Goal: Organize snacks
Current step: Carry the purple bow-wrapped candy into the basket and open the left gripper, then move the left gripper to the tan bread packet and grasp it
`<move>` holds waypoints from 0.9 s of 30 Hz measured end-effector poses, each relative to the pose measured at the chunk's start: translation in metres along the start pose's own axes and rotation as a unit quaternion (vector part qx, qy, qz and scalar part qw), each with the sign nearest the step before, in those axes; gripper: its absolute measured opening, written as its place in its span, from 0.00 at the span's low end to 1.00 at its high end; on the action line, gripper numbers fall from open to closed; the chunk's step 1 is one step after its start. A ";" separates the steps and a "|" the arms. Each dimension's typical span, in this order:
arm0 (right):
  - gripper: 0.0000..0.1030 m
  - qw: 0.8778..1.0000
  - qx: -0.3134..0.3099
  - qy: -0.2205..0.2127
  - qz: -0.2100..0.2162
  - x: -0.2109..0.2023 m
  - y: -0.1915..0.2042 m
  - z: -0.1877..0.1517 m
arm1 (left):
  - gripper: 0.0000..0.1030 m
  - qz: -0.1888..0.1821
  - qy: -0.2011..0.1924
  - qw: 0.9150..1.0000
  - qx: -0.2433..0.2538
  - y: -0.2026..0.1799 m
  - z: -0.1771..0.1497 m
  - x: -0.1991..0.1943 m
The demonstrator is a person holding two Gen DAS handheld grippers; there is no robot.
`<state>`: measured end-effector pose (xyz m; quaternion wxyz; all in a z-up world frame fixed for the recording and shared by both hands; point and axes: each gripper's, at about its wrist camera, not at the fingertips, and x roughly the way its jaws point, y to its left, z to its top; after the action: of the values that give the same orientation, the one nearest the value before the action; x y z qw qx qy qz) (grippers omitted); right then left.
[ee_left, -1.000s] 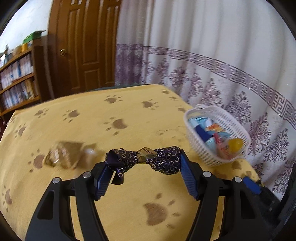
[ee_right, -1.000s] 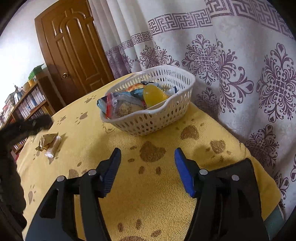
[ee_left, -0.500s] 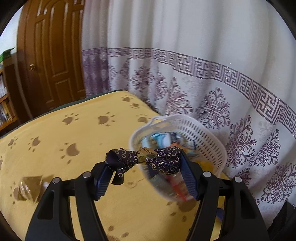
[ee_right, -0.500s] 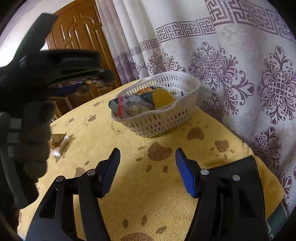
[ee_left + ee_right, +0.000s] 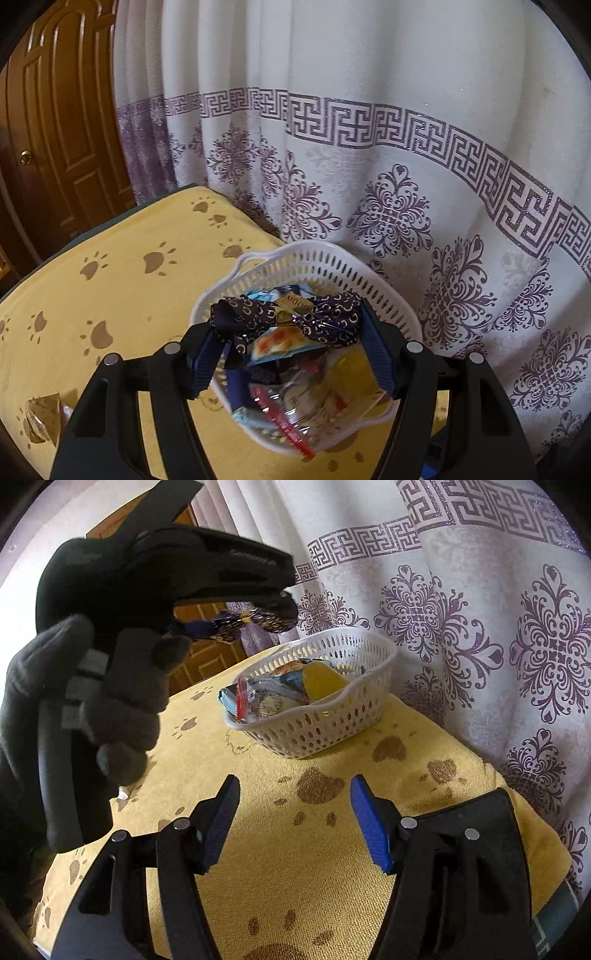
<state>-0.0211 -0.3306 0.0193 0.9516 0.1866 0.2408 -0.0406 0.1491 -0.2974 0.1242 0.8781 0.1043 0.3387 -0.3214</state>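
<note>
Left gripper (image 5: 288, 345) over the basket (image 5: 384, 295), jaws easing apart with the candy (image 5: 284, 319) still spanning its pads.
My right gripper (image 5: 295, 821) hangs open and empty above the cloth (image 5: 295, 867); basket at its twelve o'clock, gloved hand (image 5: 92, 709) at ten.

The left gripper (image 5: 288, 328) tilts downward, its jaws opening, a candy (image 5: 284, 319) still spanning the blue pads (image 5: 376, 354). A gloved hand (image 5: 92, 701) wraps its handle. The right gripper (image 5: 295, 819) points forward and slightly down, jaws apart with nothing between them.
</note>
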 end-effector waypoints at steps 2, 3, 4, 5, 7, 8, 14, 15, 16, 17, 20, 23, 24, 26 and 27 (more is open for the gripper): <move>0.62 1.000 0.000 0.000 0.000 0.000 0.000 0.000 | 0.79 -0.005 0.000 1.000 -0.006 0.000 0.001 0.001; 0.62 1.000 0.000 0.000 0.000 0.000 0.000 0.000 | 0.79 -0.008 -0.003 1.000 -0.008 0.000 0.001 0.000; 0.62 1.000 0.000 0.000 -0.001 0.000 0.001 0.000 | 0.80 -0.010 -0.004 1.000 -0.010 0.000 0.001 0.000; 0.62 1.000 0.000 0.001 -0.001 0.000 0.001 0.000 | 0.81 -0.012 -0.004 1.000 -0.011 0.001 0.001 -0.001; 0.62 1.000 -0.001 0.001 -0.002 -0.001 0.002 -0.001 | 0.81 -0.010 -0.004 1.000 -0.017 0.005 -0.001 -0.003; 0.62 1.000 0.000 0.001 -0.003 -0.001 0.002 -0.001 | 0.81 -0.009 -0.004 1.000 -0.019 0.007 -0.001 -0.004; 0.62 1.000 -0.001 0.003 -0.006 0.000 0.003 -0.001 | 0.81 -0.002 -0.005 0.999 -0.040 0.023 -0.007 -0.010; 0.62 1.000 -0.001 0.003 -0.007 0.000 0.003 -0.001 | 0.81 0.000 -0.005 0.999 -0.042 0.024 -0.008 -0.010; 0.62 1.000 -0.001 0.003 -0.007 0.001 0.003 -0.001 | 0.81 0.001 -0.005 0.999 -0.043 0.025 -0.010 -0.011; 0.62 1.000 -0.001 0.003 -0.008 0.001 0.003 -0.001 | 0.81 0.003 -0.004 0.999 -0.043 0.025 -0.011 -0.011; 0.62 1.000 -0.001 0.005 -0.009 0.001 0.003 -0.002 | 0.81 0.008 -0.003 0.999 -0.044 0.027 -0.016 -0.013; 0.62 1.000 -0.001 0.005 -0.010 0.002 0.002 -0.001 | 0.81 0.012 -0.002 0.999 -0.047 0.030 -0.021 -0.016; 0.62 1.000 -0.001 0.006 -0.011 0.002 0.002 -0.001 | 0.81 0.014 -0.002 0.999 -0.049 0.031 -0.022 -0.017; 0.62 1.000 -0.002 0.007 -0.012 0.003 0.003 -0.001 | 0.81 0.016 -0.003 0.998 -0.055 0.036 -0.025 -0.020; 0.62 1.000 -0.002 0.007 -0.013 0.003 0.003 -0.001 | 0.81 0.017 -0.003 0.998 -0.057 0.037 -0.027 -0.021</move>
<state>-0.0181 -0.3280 0.0181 0.9495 0.1820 0.2503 -0.0511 0.1468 -0.2474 0.1168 0.8891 0.0584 0.3518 -0.2868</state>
